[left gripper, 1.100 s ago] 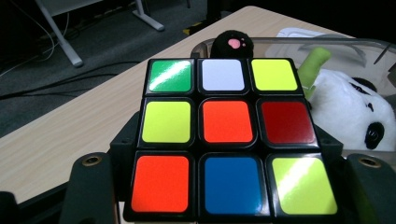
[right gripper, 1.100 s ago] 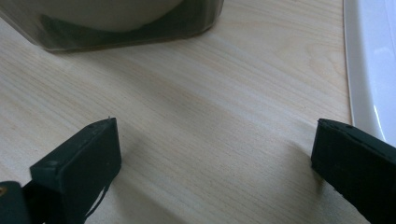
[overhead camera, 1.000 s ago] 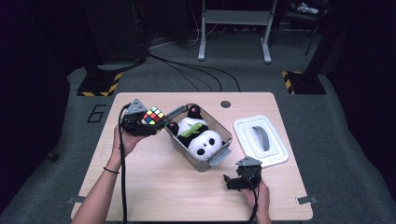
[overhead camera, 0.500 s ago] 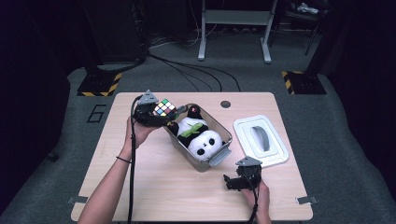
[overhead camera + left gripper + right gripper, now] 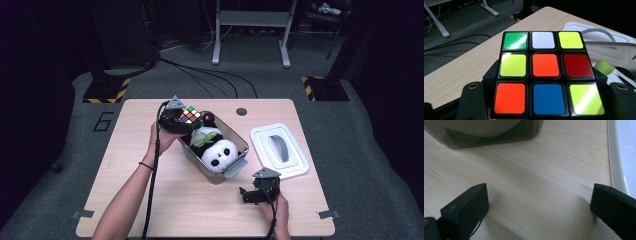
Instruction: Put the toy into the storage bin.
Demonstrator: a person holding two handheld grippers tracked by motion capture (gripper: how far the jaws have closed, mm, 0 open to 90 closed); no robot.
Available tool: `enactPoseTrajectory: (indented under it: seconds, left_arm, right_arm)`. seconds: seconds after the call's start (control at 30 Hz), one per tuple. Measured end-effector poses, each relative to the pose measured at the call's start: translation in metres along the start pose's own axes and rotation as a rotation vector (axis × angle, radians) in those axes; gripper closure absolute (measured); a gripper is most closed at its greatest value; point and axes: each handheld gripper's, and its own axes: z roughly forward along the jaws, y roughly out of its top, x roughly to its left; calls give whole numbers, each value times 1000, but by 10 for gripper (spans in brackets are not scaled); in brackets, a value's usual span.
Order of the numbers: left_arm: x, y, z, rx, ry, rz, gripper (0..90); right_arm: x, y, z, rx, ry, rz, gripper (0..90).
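Note:
A Rubik's cube [image 5: 190, 116] [image 5: 545, 72] hangs over the back left end of a grey metal bin [image 5: 235, 170], with my left gripper [image 5: 181, 120] shut on it. Inside the bin lies a panda plush [image 5: 217, 152] with a green leaf; a bit of its green shows past the cube [image 5: 604, 66]. My right gripper [image 5: 248, 195] [image 5: 539, 207] rests low over the tabletop in front of the bin's near corner [image 5: 486, 132], its jaws wide open with bare wood between them.
A white lid [image 5: 279, 150] [image 5: 624, 152] with a grey handle lies on the table right of the bin. The wooden table [image 5: 125, 190] has free room at its front and left. Cables trail from both grippers toward the person.
My left gripper has carried the cube to the right and away from the person, from beside the bin's left end to over it. The right gripper has stayed put.

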Motion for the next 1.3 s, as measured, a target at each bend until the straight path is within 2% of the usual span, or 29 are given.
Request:
enactPoseTrajectory:
  seconds: [0.23, 0.43, 0.5, 0.57, 0.73, 0.8, 0.87, 1.13, 1.27, 1.3]
  left_arm:
    - [1, 0, 14, 36, -7, -30, 338]
    - [0, -1, 24, 91, -2, -21, 333]
    - [0, 0, 26, 107, 12, -40, 285]
    - [2, 0, 24, 106, 5, -50, 254]
    - [-2, 6, 17, 103, 38, -14, 249]
    - [-5, 7, 15, 108, 63, 6, 300]
    - [-6, 8, 16, 125, 67, 20, 316]
    - [-5, 8, 24, 167, 57, -3, 330]
    - [-4, 8, 28, 179, 48, -9, 332]
    - [-3, 7, 28, 191, 47, 0, 335]
  right_arm:
    - [0, 0, 0, 0, 0, 0, 10]
    - [0, 0, 0, 1, 1, -5, 10]
    - [0, 0, 0, 1, 1, -5, 10]
    - [0, 0, 0, 1, 1, -5, 10]
    - [0, 0, 0, 1, 2, -5, 11]
    - [0, 0, 0, 1, 1, -5, 11]
    - [0, 0, 0, 1, 1, -5, 11]
    - [0, 0, 0, 1, 1, -5, 11]
    - [0, 0, 0, 1, 1, -5, 11]
    - [0, 0, 0, 1, 1, -5, 11]
